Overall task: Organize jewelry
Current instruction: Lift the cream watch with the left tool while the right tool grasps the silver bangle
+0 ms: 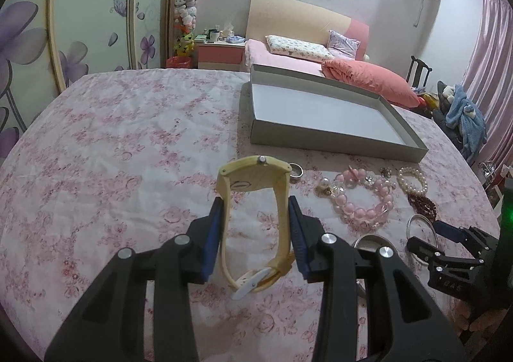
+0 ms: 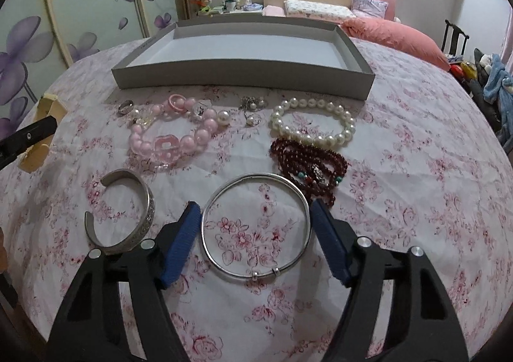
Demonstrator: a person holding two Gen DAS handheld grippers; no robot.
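My left gripper [image 1: 255, 211] is shut on a cream-yellow wristwatch [image 1: 253, 179], its strap between the blue pads, held above the flowered cloth; it shows at the left edge of the right wrist view [image 2: 48, 111]. My right gripper [image 2: 255, 211] is open with its jaws on either side of a thin silver bangle [image 2: 256, 227] lying flat on the cloth. A grey shallow box [image 2: 243, 79] stands empty behind the jewelry; it also shows in the left wrist view [image 1: 320, 140].
On the cloth lie a wide silver cuff [image 2: 128, 211], a pink bead bracelet [image 2: 173, 137], a pearl bracelet [image 2: 314, 124], dark red beads [image 2: 307, 163], a silver ring [image 2: 125, 106] and small earrings [image 2: 253, 108]. A bed stands behind the table.
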